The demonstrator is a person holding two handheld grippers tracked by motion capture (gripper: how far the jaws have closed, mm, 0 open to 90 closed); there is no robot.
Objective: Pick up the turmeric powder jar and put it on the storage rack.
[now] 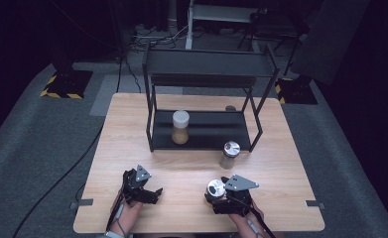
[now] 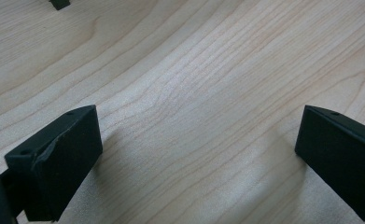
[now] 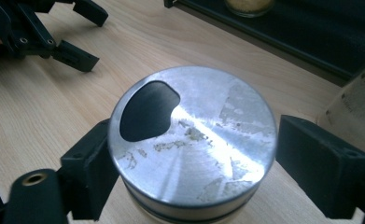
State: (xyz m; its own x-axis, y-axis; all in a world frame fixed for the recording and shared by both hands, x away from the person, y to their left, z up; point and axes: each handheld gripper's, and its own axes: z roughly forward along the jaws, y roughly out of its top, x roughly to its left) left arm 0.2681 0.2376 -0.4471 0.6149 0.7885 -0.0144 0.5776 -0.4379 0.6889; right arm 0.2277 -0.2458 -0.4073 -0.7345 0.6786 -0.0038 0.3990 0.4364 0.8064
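A jar with a scratched silver lid (image 3: 194, 140) stands on the wooden table (image 1: 181, 178) near its front edge. My right gripper (image 3: 189, 163) is open around it: the left jaw sits against the jar's side and the right jaw stands a little off it. From above, that jar (image 1: 215, 187) sits at the tip of the right gripper (image 1: 217, 194). My left gripper (image 1: 147, 188) rests to the left, open, and its own view shows the left gripper (image 2: 199, 154) with only bare wood between its jaws. A second silver-lidded jar (image 1: 229, 154) stands just beyond.
A black two-tier rack (image 1: 206, 74) stands at the back of the table. A white-lidded jar of yellowish contents (image 1: 180, 126) sits on its lower shelf (image 1: 216, 130). A small brown object (image 1: 230, 107) lies behind the rack. Cables cross the grey floor (image 1: 42, 148).
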